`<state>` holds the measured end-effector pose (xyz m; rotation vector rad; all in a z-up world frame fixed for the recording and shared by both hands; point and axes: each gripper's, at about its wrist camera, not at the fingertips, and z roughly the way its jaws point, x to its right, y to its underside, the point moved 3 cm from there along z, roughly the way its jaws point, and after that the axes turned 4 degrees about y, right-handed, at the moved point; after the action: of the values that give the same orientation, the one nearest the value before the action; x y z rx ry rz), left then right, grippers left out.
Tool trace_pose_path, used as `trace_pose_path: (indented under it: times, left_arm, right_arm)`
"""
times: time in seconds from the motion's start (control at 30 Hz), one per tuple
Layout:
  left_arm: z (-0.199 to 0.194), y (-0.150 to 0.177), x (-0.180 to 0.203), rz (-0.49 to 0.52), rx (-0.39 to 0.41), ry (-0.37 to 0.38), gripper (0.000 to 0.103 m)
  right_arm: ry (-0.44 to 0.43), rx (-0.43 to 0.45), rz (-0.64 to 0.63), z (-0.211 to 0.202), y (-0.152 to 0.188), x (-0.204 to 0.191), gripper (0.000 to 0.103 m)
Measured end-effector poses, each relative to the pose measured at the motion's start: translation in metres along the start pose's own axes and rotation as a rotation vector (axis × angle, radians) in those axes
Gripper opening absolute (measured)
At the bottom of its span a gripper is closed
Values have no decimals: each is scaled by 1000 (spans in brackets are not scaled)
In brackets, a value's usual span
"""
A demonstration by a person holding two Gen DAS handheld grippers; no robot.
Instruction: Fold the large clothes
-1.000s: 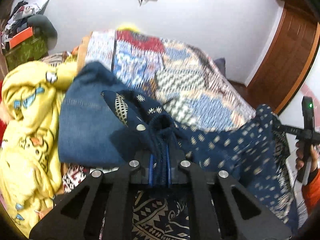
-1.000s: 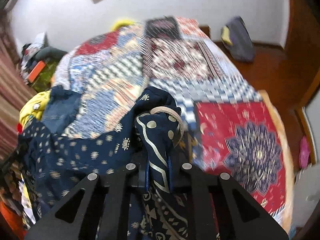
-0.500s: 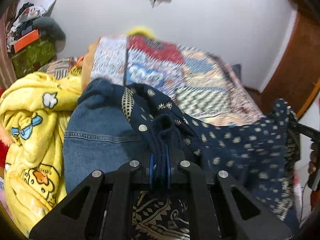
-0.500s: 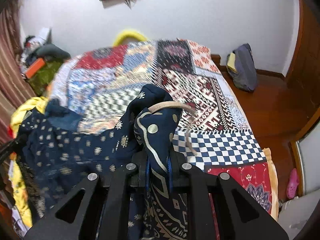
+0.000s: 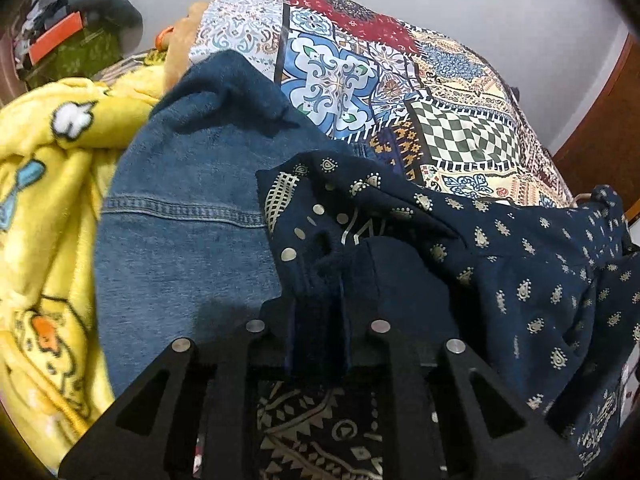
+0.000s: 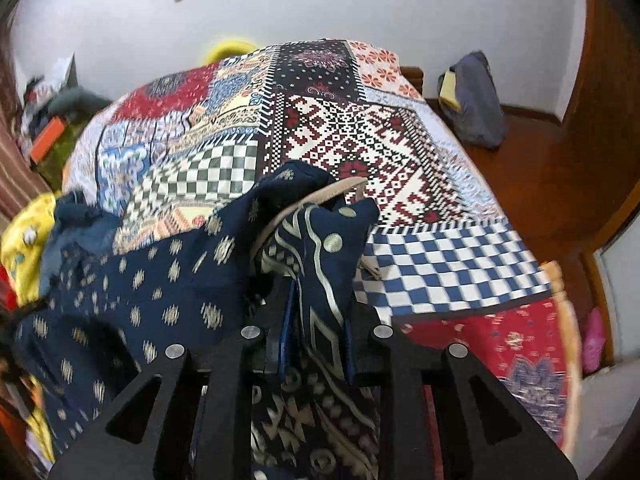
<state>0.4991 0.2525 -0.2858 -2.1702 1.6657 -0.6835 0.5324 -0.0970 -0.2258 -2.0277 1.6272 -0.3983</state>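
A navy garment with a pale printed pattern (image 5: 520,264) hangs stretched between my two grippers above the bed. My left gripper (image 5: 318,320) is shut on one bunched corner of it, over a blue denim piece (image 5: 188,216). My right gripper (image 6: 316,320) is shut on the other corner (image 6: 320,248), where a beige drawstring (image 6: 320,200) loops out. In the right wrist view the garment (image 6: 140,296) trails off to the left. The fingertips are hidden in the cloth.
A patchwork quilt (image 6: 360,132) covers the bed. A yellow cartoon blanket (image 5: 44,184) lies bunched at the left edge beside the denim. A cluttered shelf (image 5: 60,36) stands far left. A grey bag (image 6: 476,100) sits on the wooden floor by the wall.
Both grippers have moved forward and down toward the bed with the garment still held. The denim and quilt loom larger in the left view.
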Motion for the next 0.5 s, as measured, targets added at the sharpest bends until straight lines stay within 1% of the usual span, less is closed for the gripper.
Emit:
trace_pose_path:
  times: [0.07, 0.17, 0.3, 0.37, 0.47, 0.5]
  left_arm:
    - [-9, 1, 5, 25, 0, -32, 17]
    - [-28, 5, 12, 80, 11, -80, 17]
    - [-61, 8, 20, 96, 31, -67, 17]
    - [-87, 11, 24, 105, 54, -52, 17]
    - [-122, 17, 30, 135, 89, -40, 17]
    - [-132, 20, 32, 146, 98, -37, 19]
  right_arm:
    - [50, -3, -46, -13, 2, -3, 19]
    - [66, 16, -93, -38, 7, -6, 19]
    - [46, 56, -109, -85, 14, -11, 19]
    - [38, 87, -122, -113, 17, -15, 20]
    - [37, 126, -148, -150, 24, -20, 28]
    - [41, 138, -158, -159, 27, -21, 34]
